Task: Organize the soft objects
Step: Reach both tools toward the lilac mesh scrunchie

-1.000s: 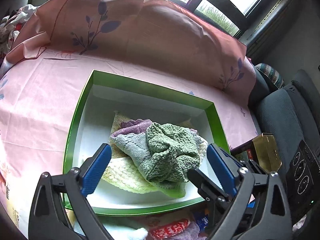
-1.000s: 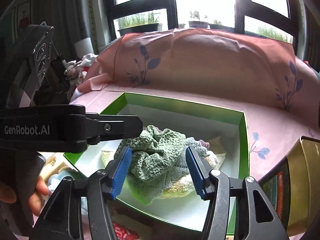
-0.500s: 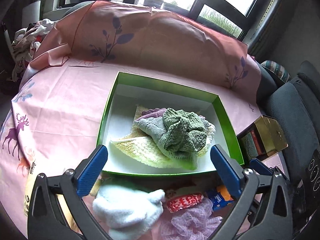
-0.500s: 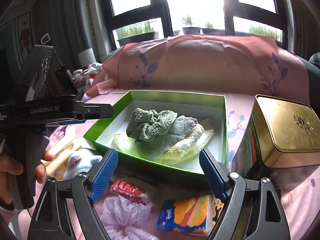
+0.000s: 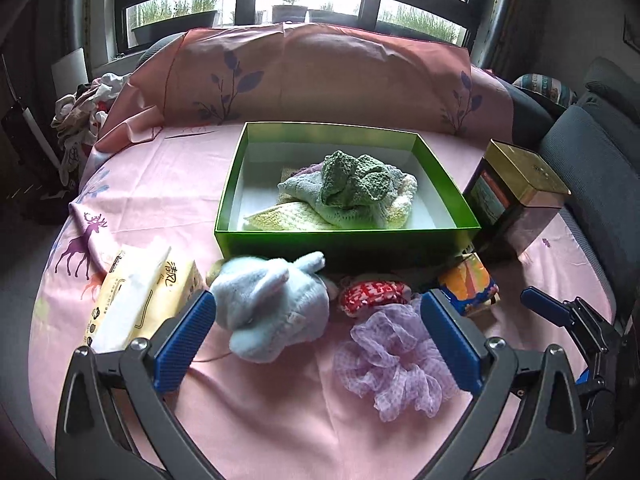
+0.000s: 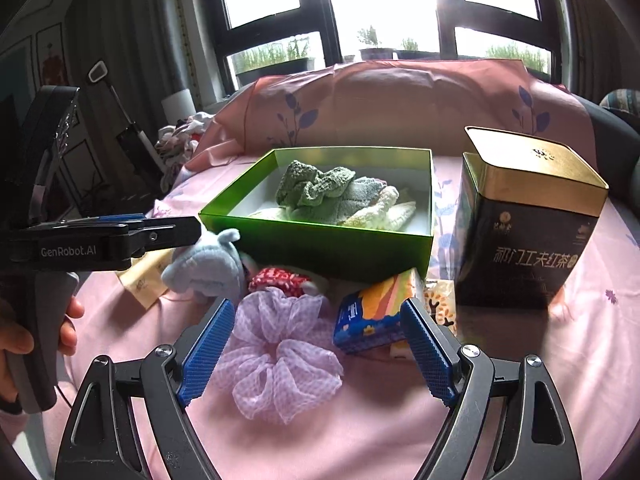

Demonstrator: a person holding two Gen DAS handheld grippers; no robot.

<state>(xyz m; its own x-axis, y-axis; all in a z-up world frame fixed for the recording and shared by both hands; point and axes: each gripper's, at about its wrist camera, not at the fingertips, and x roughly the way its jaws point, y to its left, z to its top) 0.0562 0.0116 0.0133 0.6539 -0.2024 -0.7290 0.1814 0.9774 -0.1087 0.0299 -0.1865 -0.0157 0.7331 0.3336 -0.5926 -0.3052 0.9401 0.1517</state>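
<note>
Both grippers hang over the near edge of a round worktop [image 5: 168, 184] covered in a pink cloth. The left gripper [image 5: 318, 338] has its jaws spread wide and empty, a pale blue plush toy [image 5: 268, 308] lying just beyond its left pad. The right gripper [image 6: 316, 346] also has its jaws spread, holding nothing, with a lilac mesh scrunchie [image 6: 280, 354] on the cloth between them. The green box [image 5: 344, 244] sits mid-worktop and holds a heap of knitted cloths [image 5: 348, 192], a green one on top. In front of the box lie a red-and-white pouch [image 5: 374, 296] and a colourful tissue pack [image 6: 370, 314]; a gold-lidded tin [image 6: 528, 220] stands to its right.
</note>
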